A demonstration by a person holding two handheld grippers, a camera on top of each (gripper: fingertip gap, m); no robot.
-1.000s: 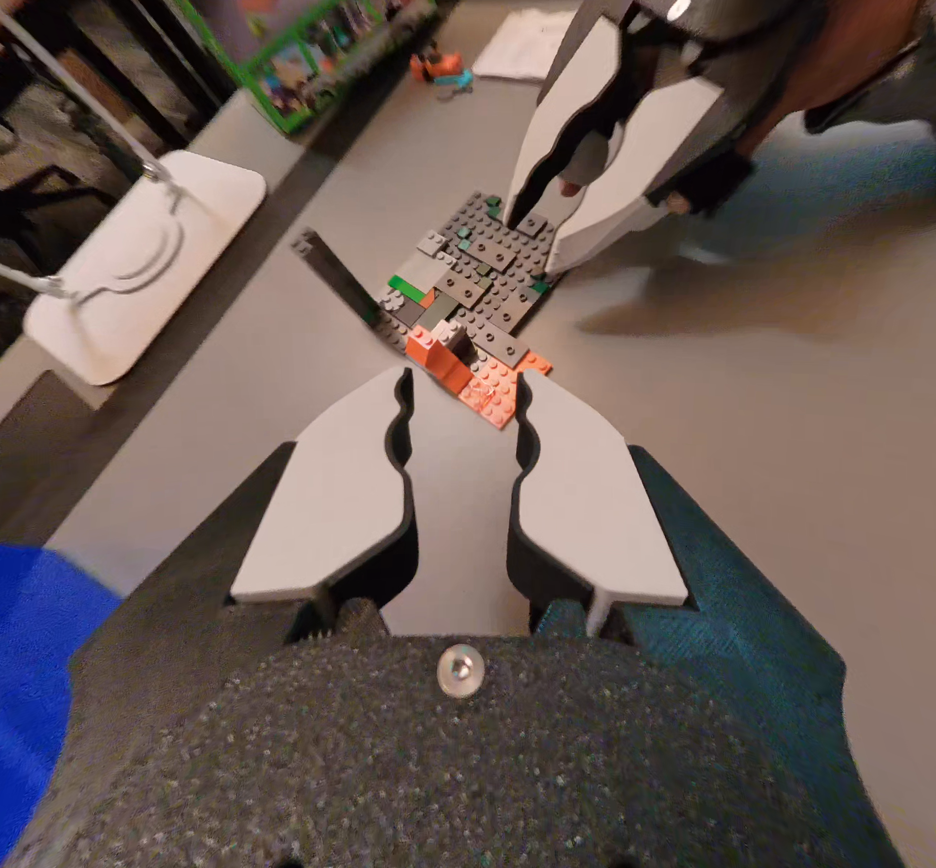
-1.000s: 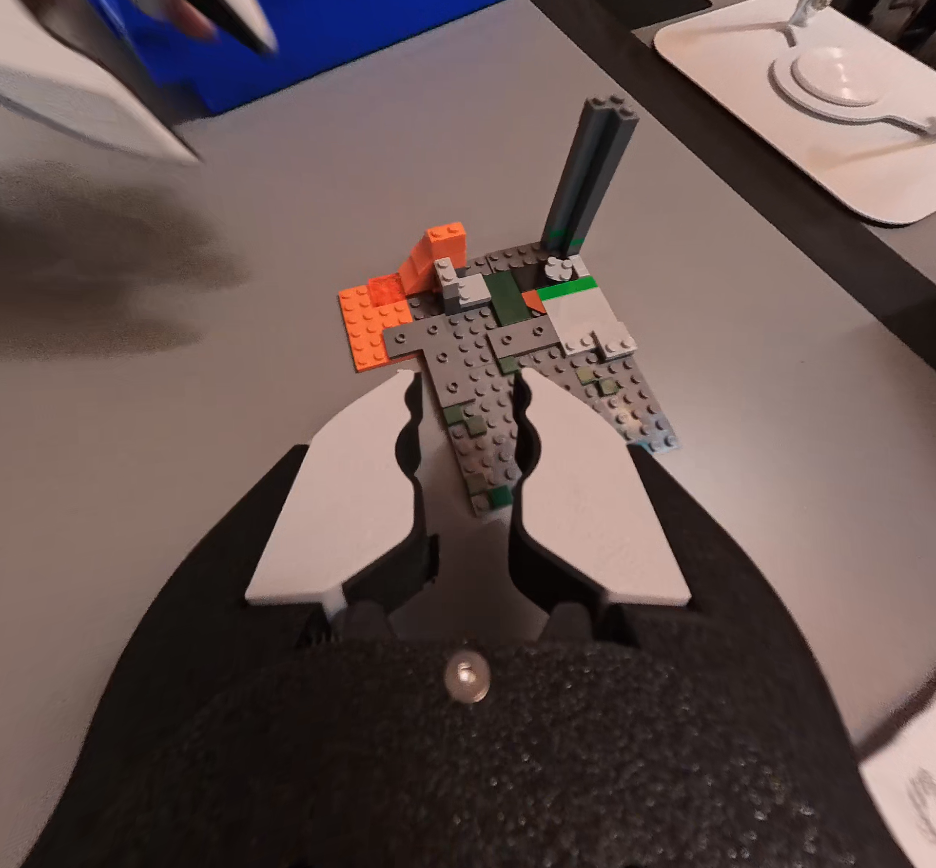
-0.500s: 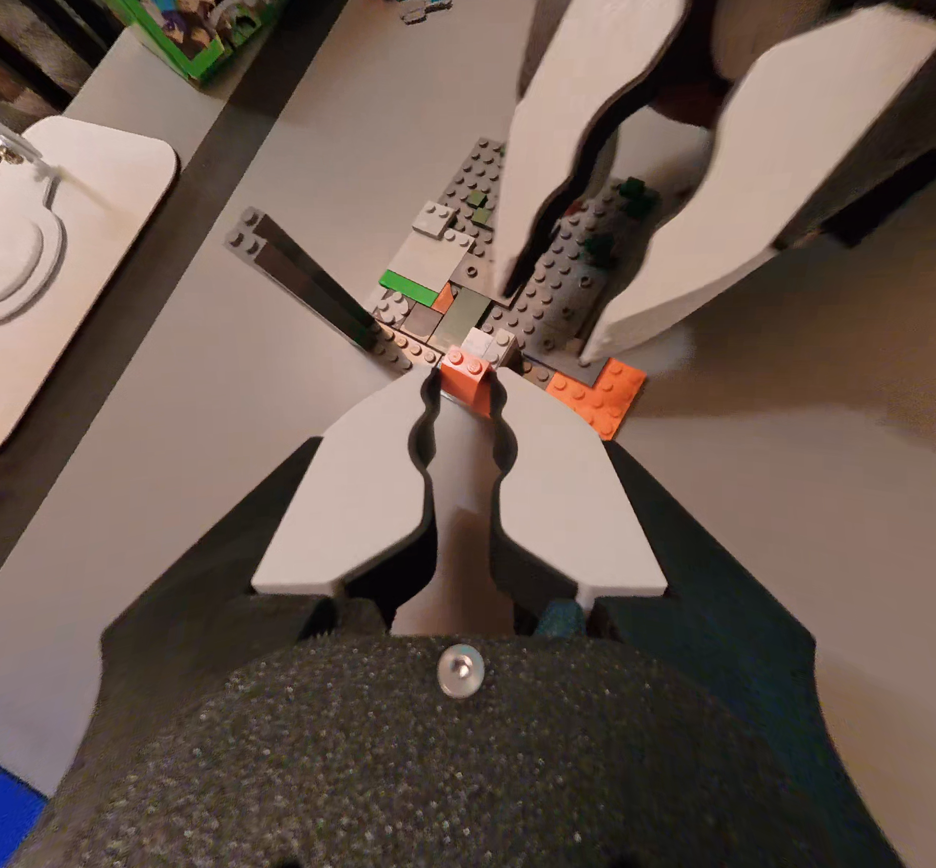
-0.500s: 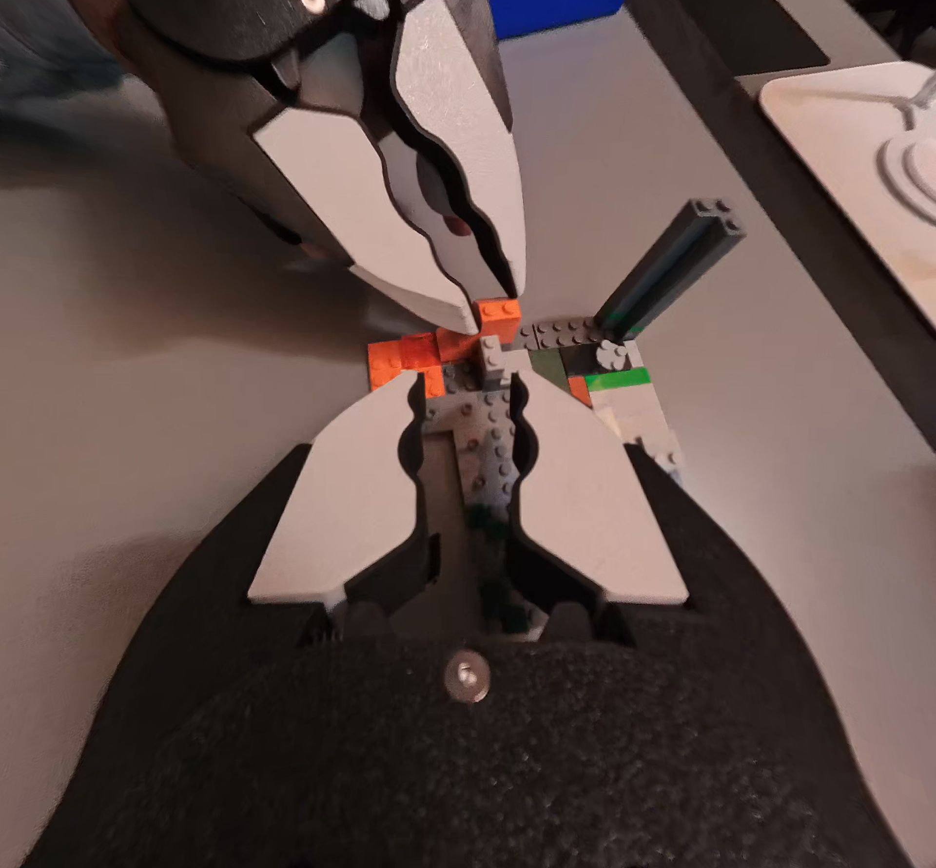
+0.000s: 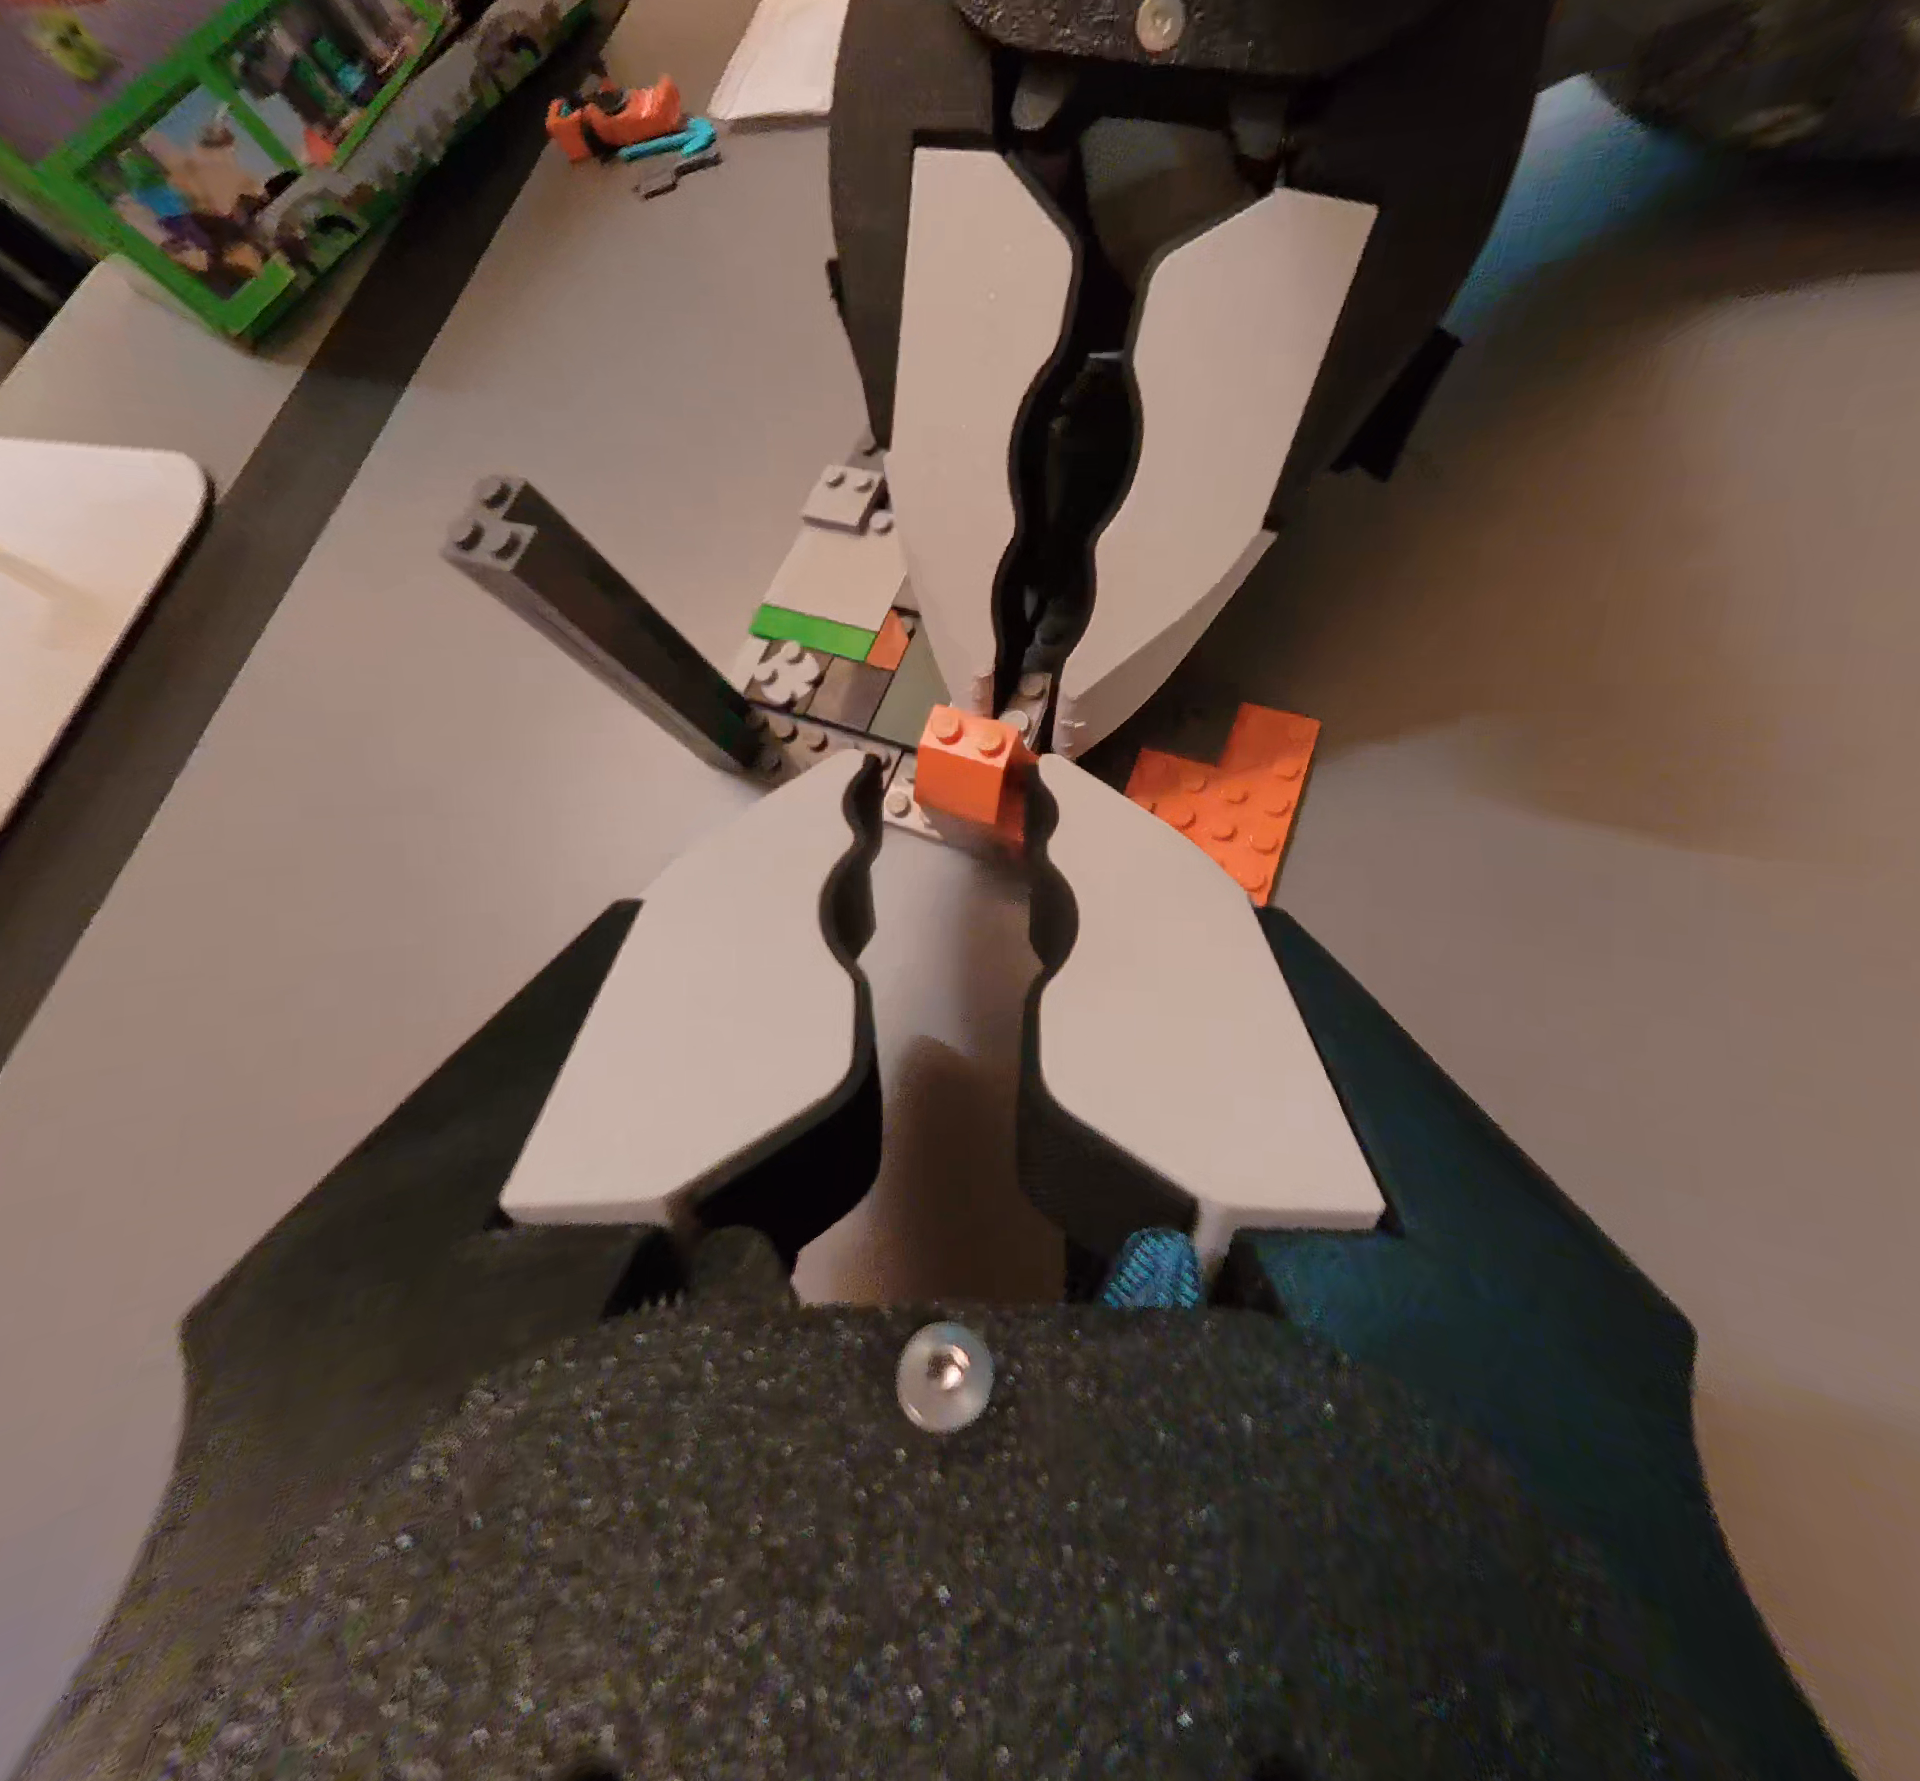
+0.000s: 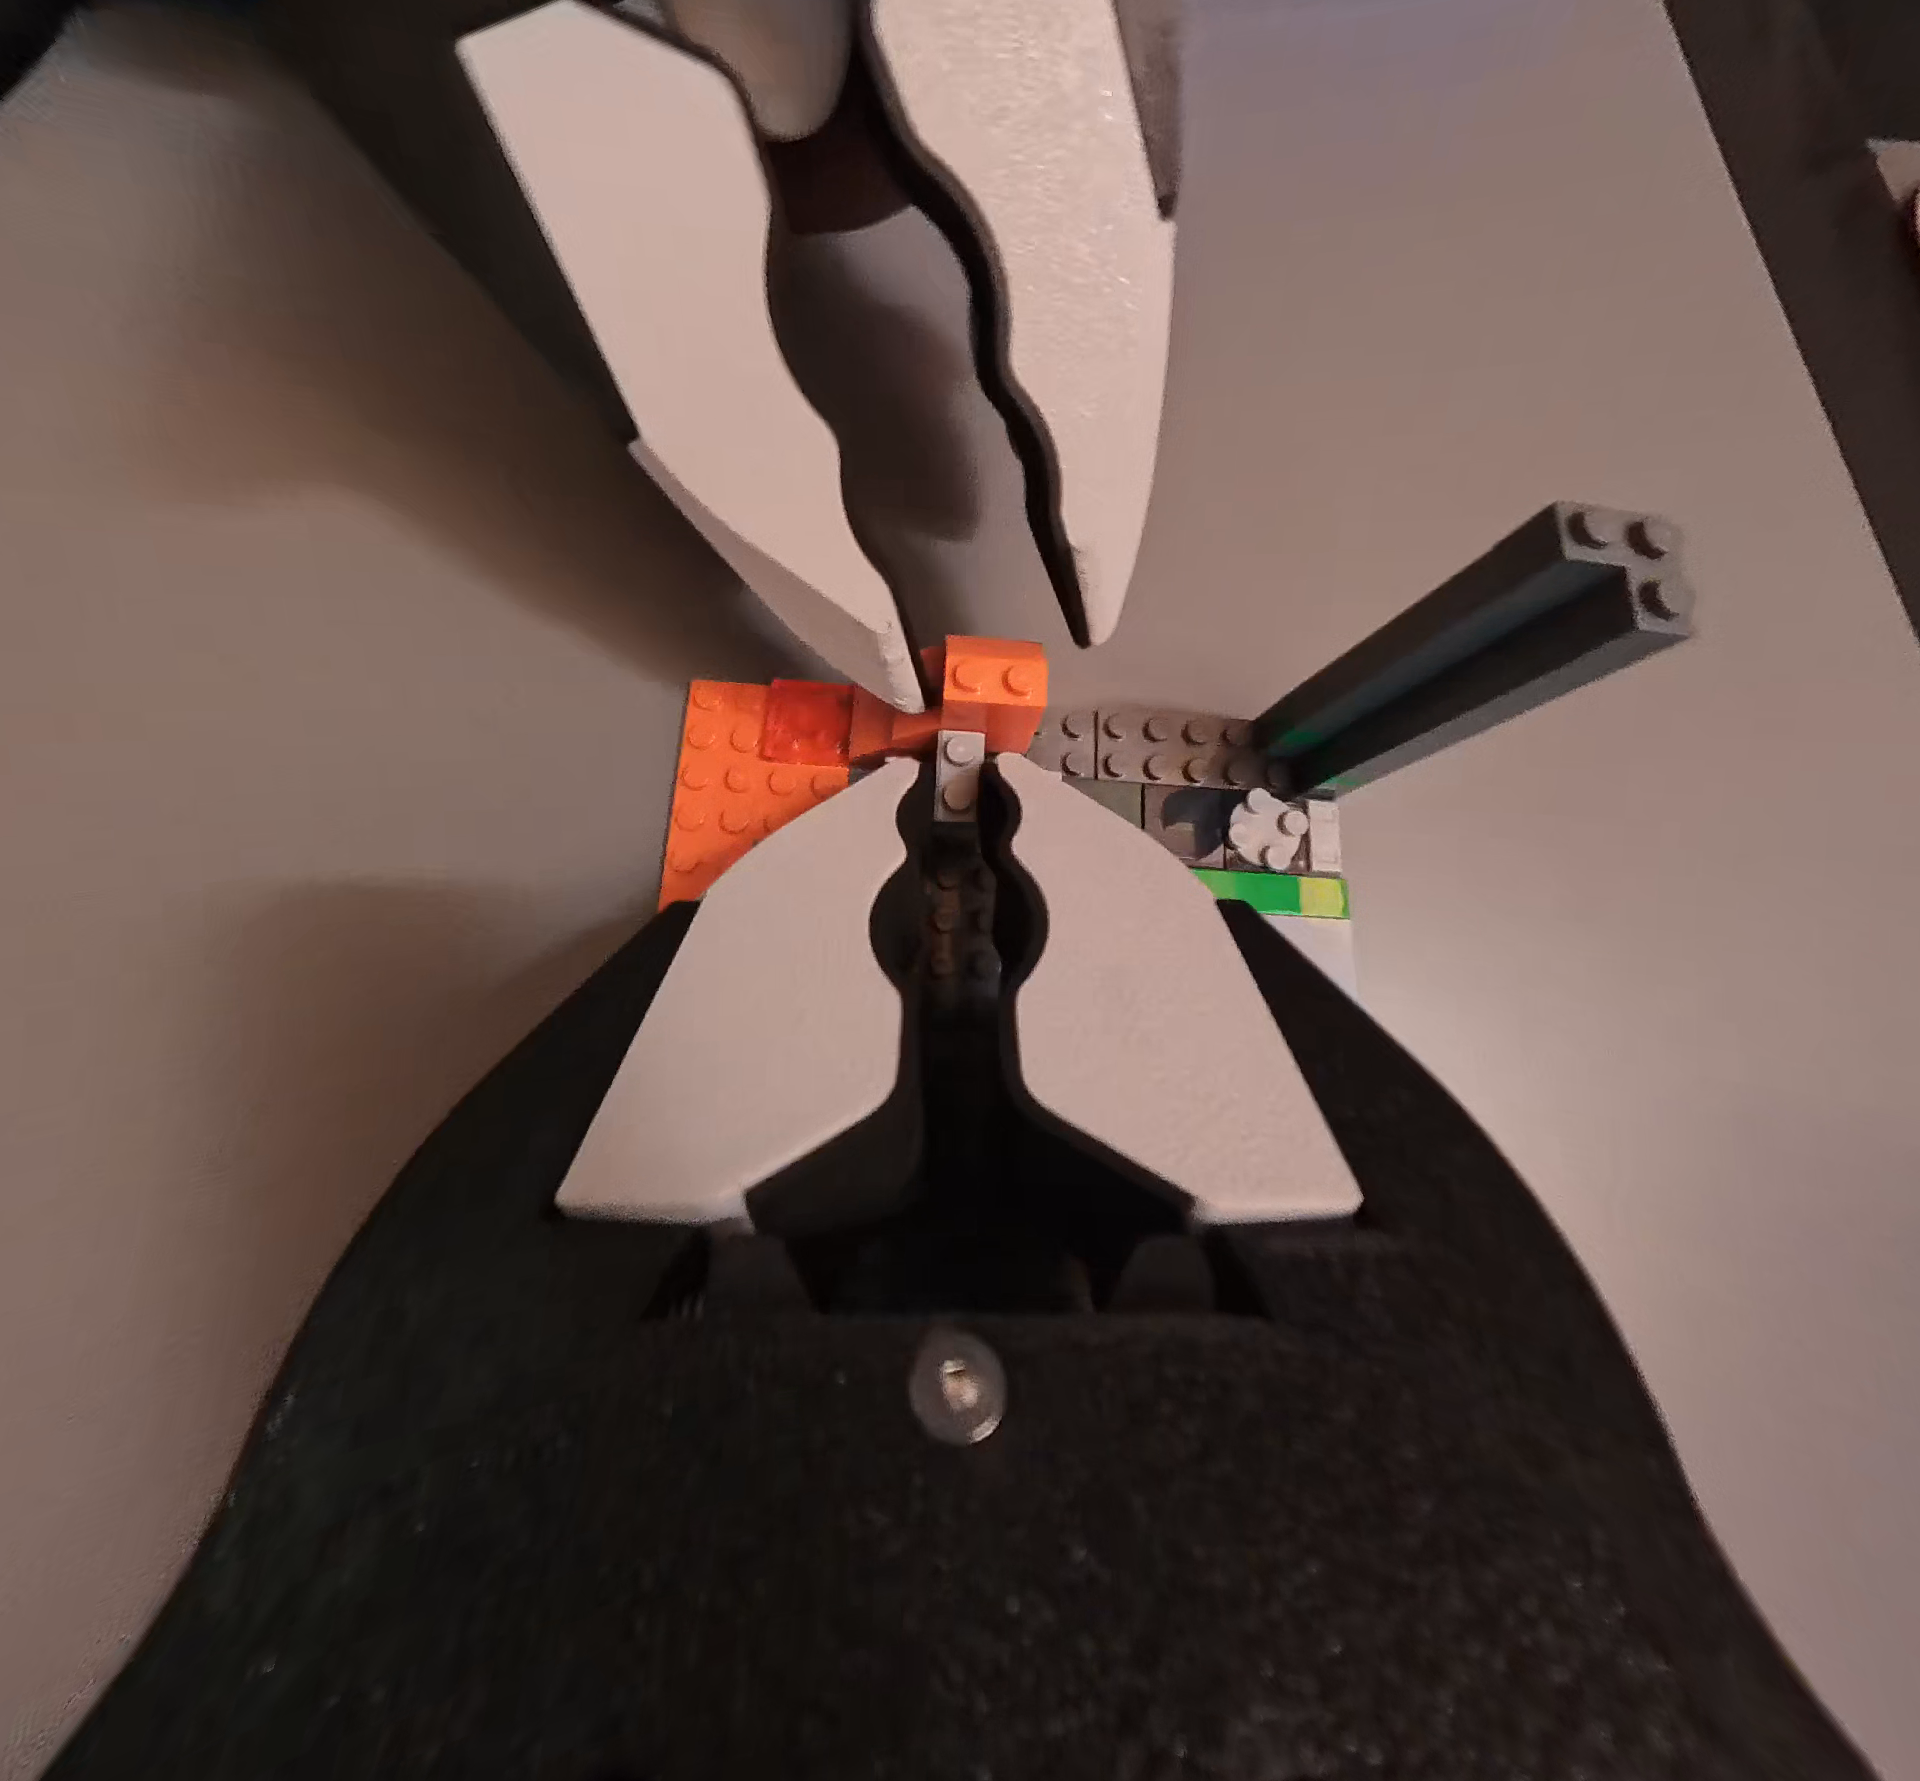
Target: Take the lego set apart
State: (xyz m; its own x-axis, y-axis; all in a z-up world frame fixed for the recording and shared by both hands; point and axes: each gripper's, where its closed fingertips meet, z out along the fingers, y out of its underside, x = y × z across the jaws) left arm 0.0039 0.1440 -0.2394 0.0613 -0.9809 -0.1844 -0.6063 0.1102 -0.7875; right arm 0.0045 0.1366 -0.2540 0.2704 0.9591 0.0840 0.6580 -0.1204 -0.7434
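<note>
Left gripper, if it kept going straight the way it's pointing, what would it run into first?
Most likely the orange brick, sitting just ahead between the left gripper jaws; right behind it come the right gripper tips, though depth is unclear.

No legible text anywhere; green-framed box (image 5: 281,90) shows printed pictures only, blurred.

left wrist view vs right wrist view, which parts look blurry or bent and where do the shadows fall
Left wrist view: green-framed picture box is soft and slanted by wide-angle bending; a shadow crosses the grey table. Right wrist view: left gripper looks smeared up top; small orange brick sharp.
</note>
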